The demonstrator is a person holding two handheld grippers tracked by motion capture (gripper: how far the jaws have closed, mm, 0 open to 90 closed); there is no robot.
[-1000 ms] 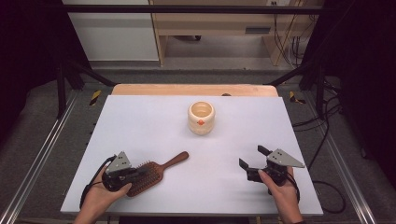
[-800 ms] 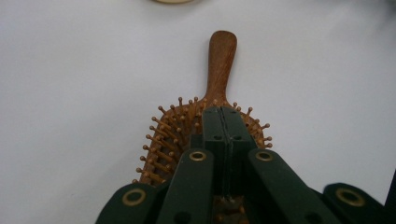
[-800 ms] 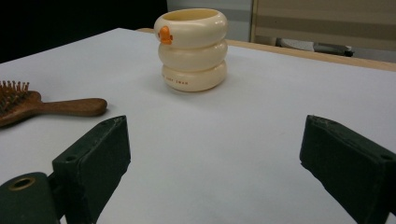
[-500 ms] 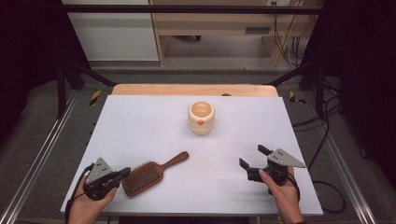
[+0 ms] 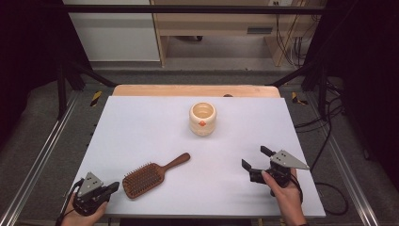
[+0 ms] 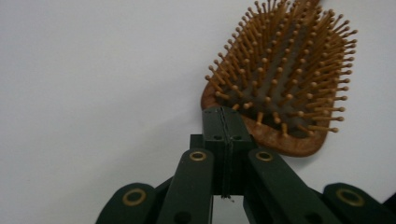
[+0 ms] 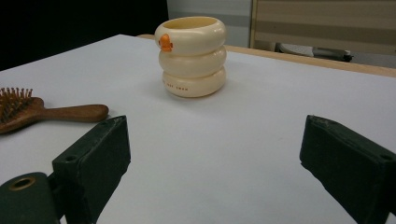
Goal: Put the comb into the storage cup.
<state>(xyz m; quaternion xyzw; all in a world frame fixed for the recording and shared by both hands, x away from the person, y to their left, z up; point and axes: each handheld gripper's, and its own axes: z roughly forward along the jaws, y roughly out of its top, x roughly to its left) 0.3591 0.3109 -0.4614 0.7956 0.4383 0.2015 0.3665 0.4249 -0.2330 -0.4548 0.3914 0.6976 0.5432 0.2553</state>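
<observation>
Lying free: the hairbrush (image 5: pixel 151 176) is seen flat on the white table (image 5: pixel 141 127), bristles up, handle angled toward the cup, gripped by nothing.
Left gripper: the left gripper (image 5: pixel 111 187) is held at the near left corner, just beside the brush head; its jaws are pressed together on nothing, and in the left gripper view its tips (image 6: pixel 226 122) are aimed at the near rim of the brush (image 6: pixel 285 79).
Right gripper: the right gripper (image 5: pixel 254 158) is held low at the near right, well apart from the brush, its jaws spread wide and empty.
Cup: the cream ringed cup (image 5: pixel 203 118) stands upright and unoccupied toward the far middle of the table, directly ahead of the right gripper (image 7: pixel 205 154).
Done: no pick-up or placement is evident.
Left: by judgement, the brush is yet to be grasped and carried, perhaps to the cup.
</observation>
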